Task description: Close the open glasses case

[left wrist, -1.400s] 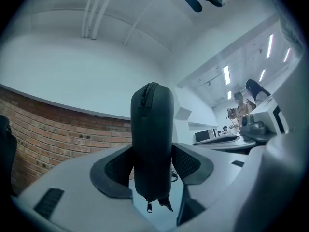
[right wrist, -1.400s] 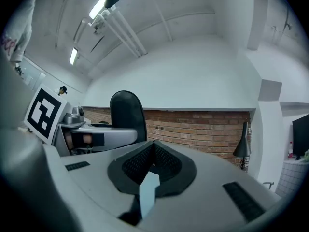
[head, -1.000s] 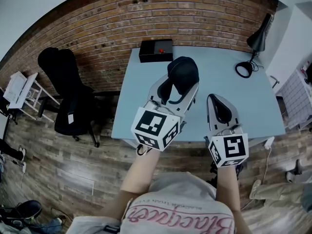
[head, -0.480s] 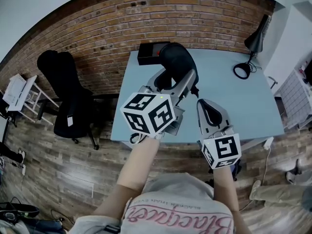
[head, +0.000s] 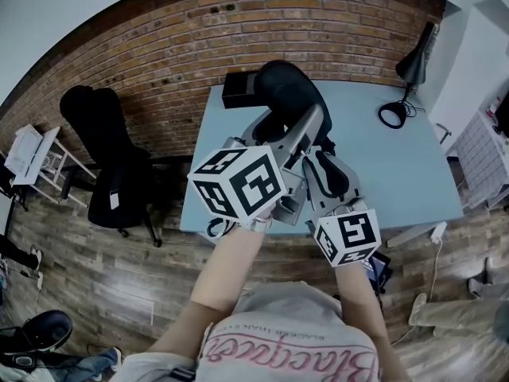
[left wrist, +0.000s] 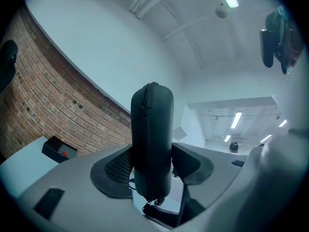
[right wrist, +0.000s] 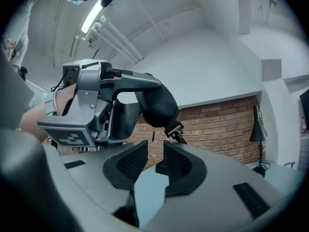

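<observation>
The glasses case is plain black. The left hand-held gripper is grey with black dimpled pads, and its cube is white with black square markers. The right hand-held gripper has the same grey body, black pads and black-and-white cube. The desk is pale blue. At its far left corner is a black box with a red button, and at its far right corner a black lamp. The wall is red-brown brick with pale mortar, the chair black, the floor grey-brown wooden planks.
</observation>
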{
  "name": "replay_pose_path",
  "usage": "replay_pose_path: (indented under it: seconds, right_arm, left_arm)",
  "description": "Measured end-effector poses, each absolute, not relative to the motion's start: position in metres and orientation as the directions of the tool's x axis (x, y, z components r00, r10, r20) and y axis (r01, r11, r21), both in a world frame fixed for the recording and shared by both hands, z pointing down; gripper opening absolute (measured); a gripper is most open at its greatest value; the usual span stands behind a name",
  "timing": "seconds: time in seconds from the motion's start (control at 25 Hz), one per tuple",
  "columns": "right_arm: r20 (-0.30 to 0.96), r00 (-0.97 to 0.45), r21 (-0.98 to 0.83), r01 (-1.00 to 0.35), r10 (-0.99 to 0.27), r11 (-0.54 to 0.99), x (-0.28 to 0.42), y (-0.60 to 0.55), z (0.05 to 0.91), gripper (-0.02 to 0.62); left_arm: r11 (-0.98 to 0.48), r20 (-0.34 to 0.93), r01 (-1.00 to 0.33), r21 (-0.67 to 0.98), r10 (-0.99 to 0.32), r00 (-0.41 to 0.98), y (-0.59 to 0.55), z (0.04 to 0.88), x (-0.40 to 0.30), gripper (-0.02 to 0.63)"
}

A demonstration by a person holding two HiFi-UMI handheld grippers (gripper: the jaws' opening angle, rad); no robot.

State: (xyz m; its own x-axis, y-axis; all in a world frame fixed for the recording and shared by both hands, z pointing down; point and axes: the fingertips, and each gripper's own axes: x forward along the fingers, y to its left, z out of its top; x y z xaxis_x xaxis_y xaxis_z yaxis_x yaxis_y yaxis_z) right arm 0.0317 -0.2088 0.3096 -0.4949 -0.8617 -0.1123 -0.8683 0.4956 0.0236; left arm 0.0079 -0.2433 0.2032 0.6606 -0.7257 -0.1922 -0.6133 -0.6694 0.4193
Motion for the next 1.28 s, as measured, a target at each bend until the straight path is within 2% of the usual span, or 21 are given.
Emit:
replay_pose_path:
  seconds: [0.44, 0.52, 0.6, 0.88, 1.28]
  right_arm:
    - [-0.268, -0.423, -0.125, -0.875, -0.865, 0.467, 0.033, -0.214, 0.290, 0.089]
    - [-0.271, -0.402, -0.108, -0.890, -0.875, 0.442, 0.035, -0.215, 0.289, 0.035]
    - [-0.274, -0.393, -0.080, -0.900, -0.878, 0.428, 0.036, -0.213, 0.288, 0.020]
    - [-0.360, -0.382, 0.022, -0.915, -0.851, 0.402, 0.040, -0.204, 0.277, 0.018]
    - [-0.360, -0.397, 0.186, -0.917, -0.844, 0.352, 0.050, -0.187, 0.273, 0.019]
  left_arm:
    - [-0.621, -0.238, -0.566, 0.542, -0.760, 0.605, -0.243, 0.207, 0.000, 0.254]
    - [-0.624, -0.243, -0.552, 0.553, -0.754, 0.610, -0.242, 0.207, 0.002, 0.255]
    - [-0.630, -0.247, -0.536, 0.562, -0.747, 0.617, -0.242, 0.207, 0.002, 0.253]
    - [-0.677, -0.321, -0.375, 0.633, -0.670, 0.669, -0.238, 0.201, -0.002, 0.245]
    - [-0.740, -0.375, -0.255, 0.623, -0.568, 0.732, -0.219, 0.203, -0.001, 0.235]
